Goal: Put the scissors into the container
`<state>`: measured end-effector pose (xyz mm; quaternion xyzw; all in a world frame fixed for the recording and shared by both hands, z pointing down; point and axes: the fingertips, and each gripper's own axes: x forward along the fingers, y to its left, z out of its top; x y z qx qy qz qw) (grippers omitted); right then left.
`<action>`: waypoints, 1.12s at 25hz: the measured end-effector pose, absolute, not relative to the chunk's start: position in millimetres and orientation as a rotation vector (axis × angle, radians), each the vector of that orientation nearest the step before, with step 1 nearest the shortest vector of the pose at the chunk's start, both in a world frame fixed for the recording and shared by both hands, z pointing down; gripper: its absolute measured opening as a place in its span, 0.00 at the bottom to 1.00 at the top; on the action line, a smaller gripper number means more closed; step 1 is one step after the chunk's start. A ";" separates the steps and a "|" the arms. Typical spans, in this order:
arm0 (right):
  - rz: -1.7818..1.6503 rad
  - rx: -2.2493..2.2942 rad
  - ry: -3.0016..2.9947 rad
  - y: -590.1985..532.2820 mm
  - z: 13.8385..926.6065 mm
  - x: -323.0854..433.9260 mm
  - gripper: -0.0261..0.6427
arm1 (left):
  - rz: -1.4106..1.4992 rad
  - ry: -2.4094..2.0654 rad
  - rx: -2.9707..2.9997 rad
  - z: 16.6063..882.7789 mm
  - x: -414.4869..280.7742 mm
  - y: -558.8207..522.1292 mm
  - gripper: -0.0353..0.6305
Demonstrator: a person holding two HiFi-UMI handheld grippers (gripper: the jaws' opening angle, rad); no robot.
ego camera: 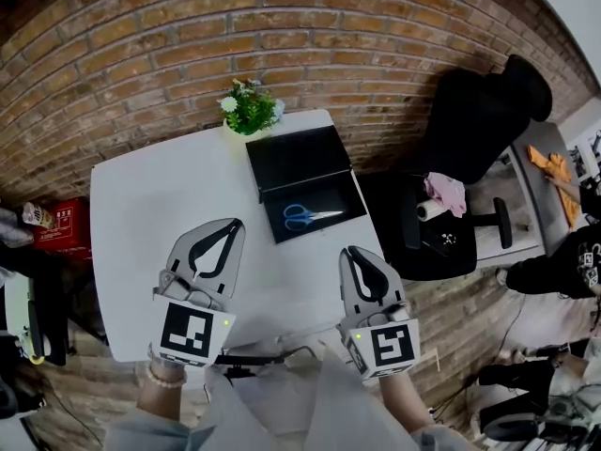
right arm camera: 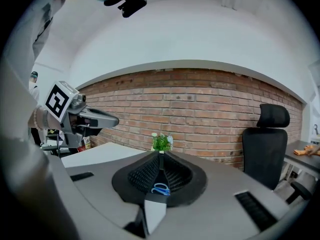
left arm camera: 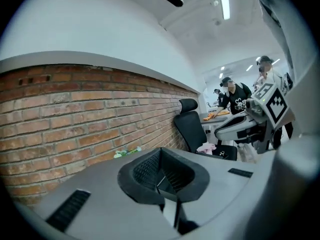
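Blue-handled scissors (ego camera: 308, 217) lie inside the black container (ego camera: 329, 195), whose lid (ego camera: 296, 158) stands open behind it, at the back right of the white table (ego camera: 141, 214). My left gripper (ego camera: 235, 224) hovers over the table's front, shut with nothing in it, a good way left of and nearer than the container. My right gripper (ego camera: 349, 252) is also shut and empty, just in front of the container's near edge. In the right gripper view the scissors (right arm camera: 161, 189) show between the shut jaws (right arm camera: 160, 156). The left gripper (left arm camera: 160, 151) faces the brick wall.
A small potted plant (ego camera: 250, 107) stands at the table's back edge by the brick wall (ego camera: 282, 26). A black office chair (ego camera: 470, 120) with a pink cloth (ego camera: 446, 194) sits right of the table. A person (ego camera: 563, 261) is further right, a red box (ego camera: 61, 224) at the left.
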<state>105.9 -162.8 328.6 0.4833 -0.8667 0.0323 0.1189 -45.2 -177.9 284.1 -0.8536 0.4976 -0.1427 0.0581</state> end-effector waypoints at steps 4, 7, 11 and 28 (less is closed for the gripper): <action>0.073 1.378 -2.549 -159.7 323.4 94.4 0.12 | -0.356 1.587 -2.585 276.4 -60.1 -159.9 0.08; 0.063 1.351 -2.560 -158.4 321.5 84.6 0.12 | -0.336 1.654 -2.594 276.0 -71.0 -149.1 0.08; 0.047 1.304 -2.581 -157.0 320.3 72.7 0.12 | -0.333 1.708 -2.604 283.5 -82.7 -136.9 0.08; 0.009 1.240 -2.628 -156.4 317.0 46.0 0.12 | -0.325 1.754 -2.606 291.7 -91.0 -127.7 0.08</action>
